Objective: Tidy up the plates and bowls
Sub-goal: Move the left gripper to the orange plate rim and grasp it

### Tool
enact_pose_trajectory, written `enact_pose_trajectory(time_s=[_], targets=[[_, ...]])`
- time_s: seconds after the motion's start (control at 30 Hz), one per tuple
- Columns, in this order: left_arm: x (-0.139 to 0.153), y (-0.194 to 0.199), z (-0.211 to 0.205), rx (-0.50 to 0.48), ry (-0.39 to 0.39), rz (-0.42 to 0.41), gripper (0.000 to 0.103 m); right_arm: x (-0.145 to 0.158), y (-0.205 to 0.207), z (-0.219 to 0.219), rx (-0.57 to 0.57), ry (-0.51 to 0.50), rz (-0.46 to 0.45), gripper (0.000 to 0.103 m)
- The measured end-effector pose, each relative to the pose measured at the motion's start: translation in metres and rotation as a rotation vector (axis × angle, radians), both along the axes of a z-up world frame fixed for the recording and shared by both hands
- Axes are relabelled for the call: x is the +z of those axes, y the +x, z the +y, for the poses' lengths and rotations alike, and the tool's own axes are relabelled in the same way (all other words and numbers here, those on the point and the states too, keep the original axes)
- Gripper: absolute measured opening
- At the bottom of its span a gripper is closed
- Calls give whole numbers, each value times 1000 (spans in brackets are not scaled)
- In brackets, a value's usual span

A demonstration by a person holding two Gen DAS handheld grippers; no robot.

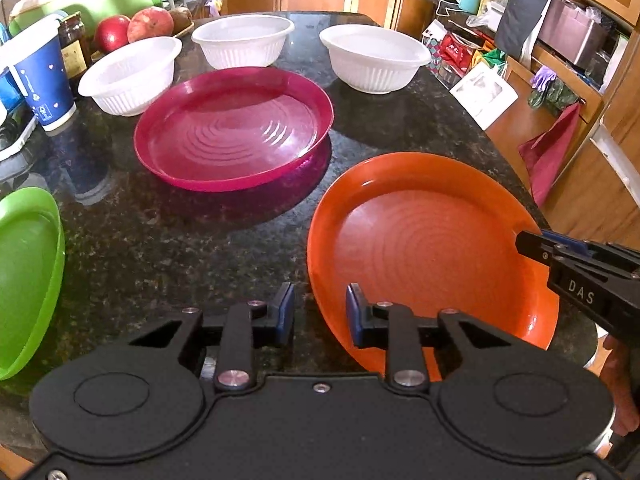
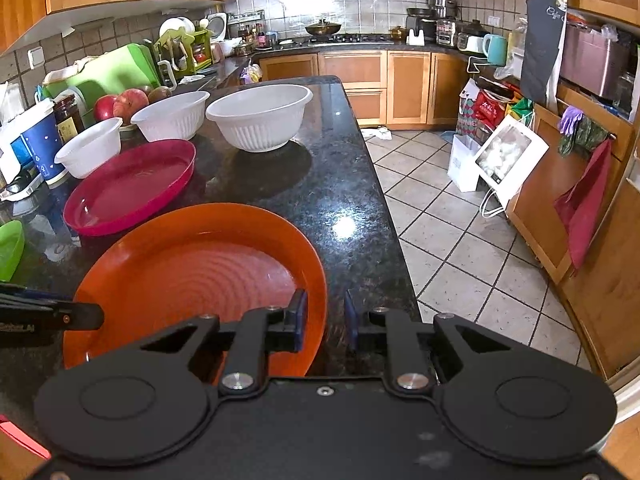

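Orange plate [image 1: 424, 240] rim sits between pads of both grippers: left gripper [image 1: 320, 314] straddles near-left edge, right gripper [image 2: 325, 322] near-right edge; jaws narrowed, clamp not confirmed.

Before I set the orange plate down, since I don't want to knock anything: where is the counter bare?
Bare granite lies between the magenta plate, green plate and orange plate, and along the counter's right edge below the nearest white bowl. The back left is crowded: two more white bowls, a blue paper cup, a jar and apples.
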State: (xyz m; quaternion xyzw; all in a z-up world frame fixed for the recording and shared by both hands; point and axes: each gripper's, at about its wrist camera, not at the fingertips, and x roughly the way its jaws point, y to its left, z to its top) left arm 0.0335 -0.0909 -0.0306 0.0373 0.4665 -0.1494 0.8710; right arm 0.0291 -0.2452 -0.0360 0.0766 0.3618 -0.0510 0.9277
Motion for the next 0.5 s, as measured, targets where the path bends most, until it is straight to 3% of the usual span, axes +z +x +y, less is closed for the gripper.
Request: enact_pose_trajectory(time_s=[0.17, 0.23, 0.5], targets=[[0, 2, 0, 20, -12, 0, 34, -1, 2, 0, 13, 4, 1, 22], [0, 3, 0, 18, -28, 7, 23, -1, 2, 0, 16, 7, -1, 21], [1, 3, 1, 35, -28, 9, 21, -1, 0, 1, 40, 11, -6, 18]])
